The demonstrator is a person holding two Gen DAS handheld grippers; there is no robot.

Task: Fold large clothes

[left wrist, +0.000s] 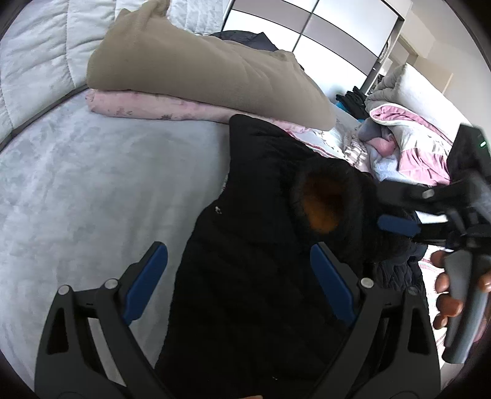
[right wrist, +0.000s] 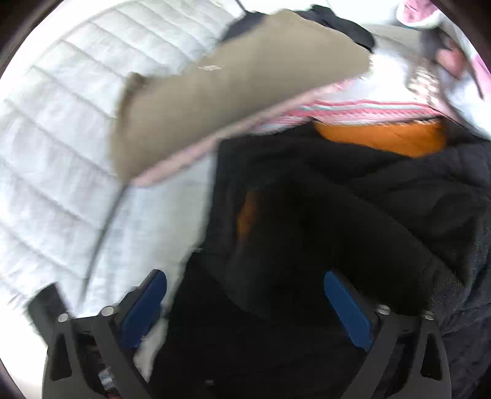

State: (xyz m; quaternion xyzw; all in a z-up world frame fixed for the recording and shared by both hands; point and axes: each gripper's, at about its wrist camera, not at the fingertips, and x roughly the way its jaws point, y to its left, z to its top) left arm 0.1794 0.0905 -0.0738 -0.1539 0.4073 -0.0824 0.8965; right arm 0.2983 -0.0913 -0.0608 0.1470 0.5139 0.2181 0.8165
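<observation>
A large black quilted jacket (left wrist: 251,270) with an orange lining (left wrist: 322,211) lies on the grey bed (left wrist: 92,190). My left gripper (left wrist: 239,273) is open just above the jacket's body, its blue pads on either side of it. My right gripper (left wrist: 399,225) shows at the right of the left wrist view, held by a hand, its blue pad at the jacket's hood. In the blurred right wrist view the right gripper (right wrist: 245,300) is open over the black jacket (right wrist: 337,221), with the orange lining (right wrist: 383,138) showing beyond.
A folded tan blanket (left wrist: 208,76) lies on a folded pink one (left wrist: 159,106) at the back of the bed. A pile of pink and grey bedding (left wrist: 408,144) sits at the right. A white quilted headboard (right wrist: 61,122) stands behind, with wardrobe doors (left wrist: 307,27) beyond.
</observation>
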